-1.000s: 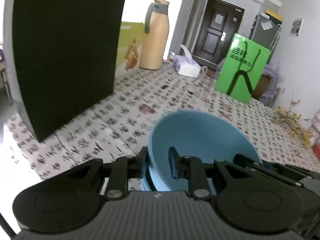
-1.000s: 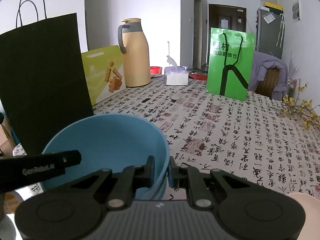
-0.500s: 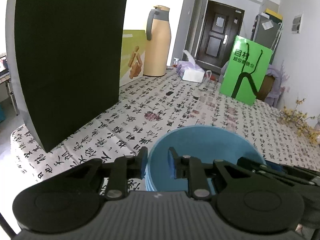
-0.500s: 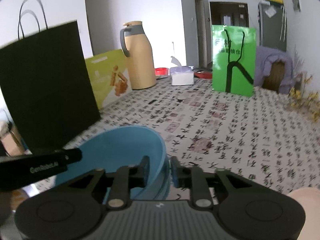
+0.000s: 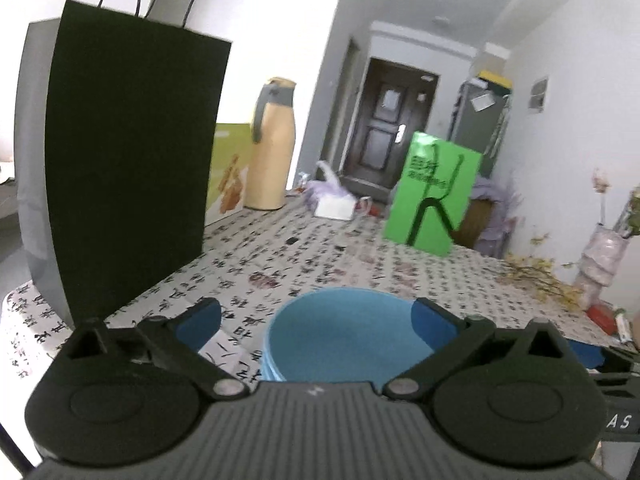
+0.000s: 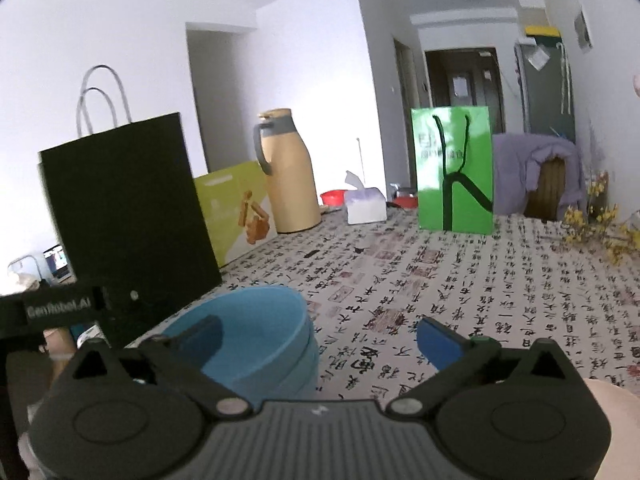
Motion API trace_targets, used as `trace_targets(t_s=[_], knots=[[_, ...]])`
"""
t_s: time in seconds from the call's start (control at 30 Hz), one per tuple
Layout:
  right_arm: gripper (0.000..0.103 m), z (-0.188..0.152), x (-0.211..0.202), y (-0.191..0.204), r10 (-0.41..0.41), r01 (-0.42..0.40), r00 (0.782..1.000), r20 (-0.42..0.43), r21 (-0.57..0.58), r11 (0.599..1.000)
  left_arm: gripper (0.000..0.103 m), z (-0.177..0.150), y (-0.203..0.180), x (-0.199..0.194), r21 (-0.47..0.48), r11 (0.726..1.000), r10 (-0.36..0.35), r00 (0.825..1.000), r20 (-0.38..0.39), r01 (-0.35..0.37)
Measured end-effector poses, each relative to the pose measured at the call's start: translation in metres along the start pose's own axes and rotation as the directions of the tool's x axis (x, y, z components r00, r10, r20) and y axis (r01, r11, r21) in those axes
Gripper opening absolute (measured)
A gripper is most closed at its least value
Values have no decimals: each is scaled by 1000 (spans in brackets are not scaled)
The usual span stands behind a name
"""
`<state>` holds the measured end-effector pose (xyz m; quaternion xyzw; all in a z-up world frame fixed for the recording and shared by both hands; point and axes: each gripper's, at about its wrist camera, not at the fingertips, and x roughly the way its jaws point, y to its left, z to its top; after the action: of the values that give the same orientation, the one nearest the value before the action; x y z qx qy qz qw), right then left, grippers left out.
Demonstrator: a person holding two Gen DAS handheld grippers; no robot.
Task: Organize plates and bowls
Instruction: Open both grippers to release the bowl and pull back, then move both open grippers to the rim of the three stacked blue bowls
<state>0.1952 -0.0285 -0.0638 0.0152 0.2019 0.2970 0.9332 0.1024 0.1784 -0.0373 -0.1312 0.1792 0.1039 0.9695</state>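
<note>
The blue bowls [image 5: 340, 332] sit stacked on the table [image 6: 500, 280] near its front left corner, just beside the black bag [image 5: 128, 184]. Both claws are opening: the left gripper [image 5: 316, 320] straddles the stack untouched, and the right gripper [image 6: 320, 338] has released its right rim, pads clear.

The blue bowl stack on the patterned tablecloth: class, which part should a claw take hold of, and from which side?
Probably the rim of the blue bowl stack, one finger inside and one outside. The bowls sit upright, mouth open upward, with a thin wall that flares out. Come from the near side, where the right claw already faces it; the black bag stands close behind.
</note>
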Motion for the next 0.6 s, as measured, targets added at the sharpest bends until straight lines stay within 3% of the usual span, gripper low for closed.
trace_targets(t_s=[0.17,0.47,0.6], knots=[[103,-15,-19,-4,-1,1,1000,-5,-3,1000,103,-14,-8,-20,45,999,-6,998,60,4],[103,-33,-29,-7,-12,13,998,-65,20,1000,103,-32,1,-29,14,999,-43,998,50,43],[103,-37,-30,0,-60,60,996,-59,-12,998,103,-32,7,-29,21,998,-64,997,49,63]])
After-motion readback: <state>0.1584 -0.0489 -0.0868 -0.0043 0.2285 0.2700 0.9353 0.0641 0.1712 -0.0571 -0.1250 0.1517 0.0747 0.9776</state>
